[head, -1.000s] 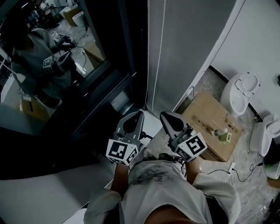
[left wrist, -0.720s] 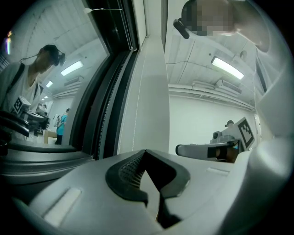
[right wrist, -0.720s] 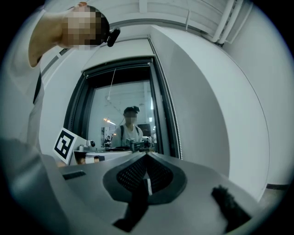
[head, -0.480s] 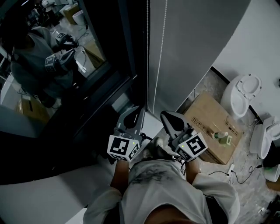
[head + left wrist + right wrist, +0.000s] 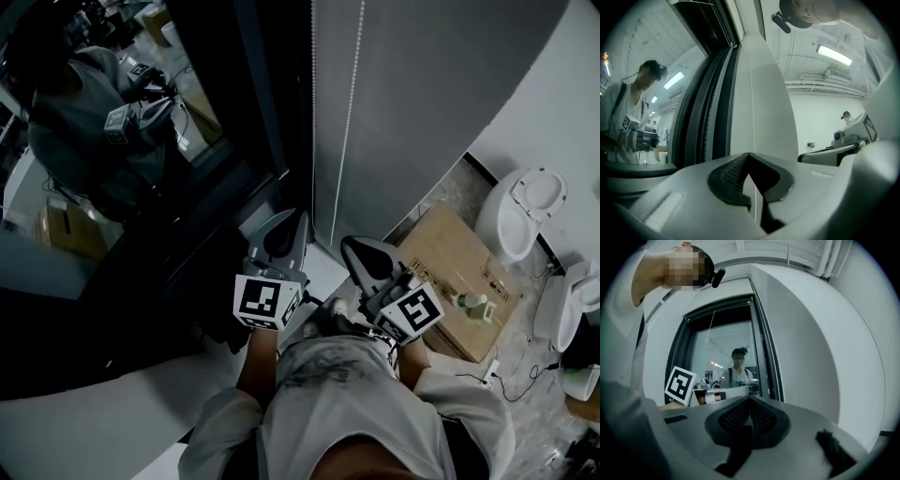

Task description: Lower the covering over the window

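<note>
Plain grey fabric roller blind, white bead cord, black metal window frame, and brown flat cardboard box.

The head camera looks steeply down from above the person. It takes in the left gripper and right gripper close below it, the dark window along the left edge, and the grey blind with its bead chain at top centre. The left gripper view looks level along its own jaws from near the blind, with the window frame at left. The right gripper view faces the window glass level, with the left gripper's marker cube at its left. All three views share window frame, blind and bead chain.
</note>
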Available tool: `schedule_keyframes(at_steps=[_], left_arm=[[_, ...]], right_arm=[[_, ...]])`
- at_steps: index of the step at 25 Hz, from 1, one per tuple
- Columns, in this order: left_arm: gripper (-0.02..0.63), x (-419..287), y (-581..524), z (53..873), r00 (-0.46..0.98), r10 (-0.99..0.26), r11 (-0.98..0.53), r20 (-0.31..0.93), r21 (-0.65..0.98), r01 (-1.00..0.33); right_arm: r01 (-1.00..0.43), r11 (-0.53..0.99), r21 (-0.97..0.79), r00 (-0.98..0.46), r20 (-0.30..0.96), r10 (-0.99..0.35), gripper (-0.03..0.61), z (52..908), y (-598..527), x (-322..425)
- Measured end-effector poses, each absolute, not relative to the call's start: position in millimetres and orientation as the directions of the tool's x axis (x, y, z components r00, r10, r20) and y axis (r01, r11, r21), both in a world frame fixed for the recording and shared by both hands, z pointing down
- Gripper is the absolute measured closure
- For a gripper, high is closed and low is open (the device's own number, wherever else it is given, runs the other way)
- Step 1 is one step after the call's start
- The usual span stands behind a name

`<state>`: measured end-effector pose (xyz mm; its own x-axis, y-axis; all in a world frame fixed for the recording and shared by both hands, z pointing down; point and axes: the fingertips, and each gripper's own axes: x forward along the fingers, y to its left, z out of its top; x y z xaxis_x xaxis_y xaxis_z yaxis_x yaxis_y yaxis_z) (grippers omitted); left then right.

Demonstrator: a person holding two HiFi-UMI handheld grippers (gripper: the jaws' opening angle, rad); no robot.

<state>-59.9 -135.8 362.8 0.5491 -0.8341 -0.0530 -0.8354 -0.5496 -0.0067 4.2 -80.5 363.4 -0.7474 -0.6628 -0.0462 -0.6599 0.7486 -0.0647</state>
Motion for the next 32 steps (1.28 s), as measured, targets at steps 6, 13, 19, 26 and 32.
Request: schedule_keyframes(at_steps=[6, 13, 19, 26, 32], left_arm=[[0.604, -48, -161, 361, 0.534, -0.844, -0.534, -0.048, -0.012, -0.845], [0.594, -43, -194, 361, 0.506, -0.861, -0.506, -0.043, -0.009, -0.862], [0.575, -44, -211, 361, 0.484, -0.874, -0.484, -0.041, -0.003, -0.875], [0.562, -47, -227, 363, 0.458, -0.888, -0.458, -0.039, -0.001, -0.889], [0.551, -46, -241, 361, 0.447, -0.894, -0.447, -0.032, -0.004, -0.894]], right_arm=[[-0.657, 0.747, -0.105, -0.746, -0.049, -0.664, 0.561, 360, -95, 15], [-0.641, 0.759, -0.115, -0.759, -0.051, -0.649, 0.561, 364, -109, 21], [-0.625, 0.771, -0.122, -0.771, -0.06, -0.634, 0.561, 364, -113, 21], [-0.621, 0.776, -0.112, -0.777, -0.048, -0.628, 0.561, 368, -119, 22], [-0.619, 0.779, -0.101, -0.78, -0.036, -0.625, 0.561, 369, -128, 27]])
